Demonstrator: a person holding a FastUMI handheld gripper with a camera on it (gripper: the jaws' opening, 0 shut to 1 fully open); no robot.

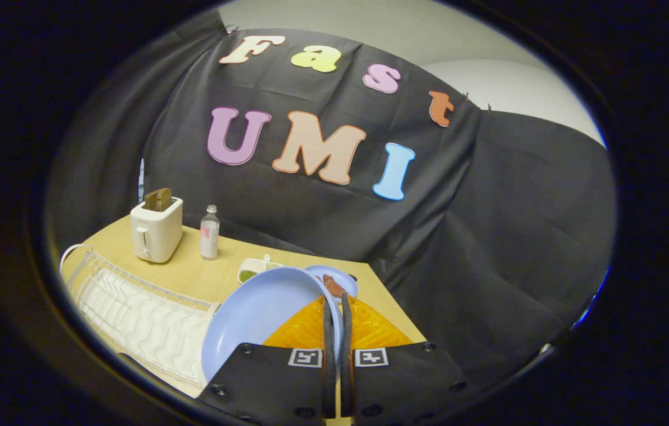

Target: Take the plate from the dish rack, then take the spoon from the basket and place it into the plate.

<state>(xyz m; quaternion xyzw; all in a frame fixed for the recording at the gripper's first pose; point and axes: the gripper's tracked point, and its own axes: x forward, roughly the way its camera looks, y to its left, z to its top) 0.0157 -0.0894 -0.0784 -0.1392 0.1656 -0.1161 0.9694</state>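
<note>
Claw (337, 307) clamped on the blue plate's (257, 313) rim — held above the orange basket (369, 331).

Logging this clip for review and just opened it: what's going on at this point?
A person's hand-held gripper has its two fingers closed on the rim of a light blue plate, holding it tilted just beside the white dish rack and above an orange basket. The rack looks empty, so the plate seems already taken out. Beyond the fingers sits a smaller blue dish; a toaster and a bottle stand further back on the wooden table.
</note>
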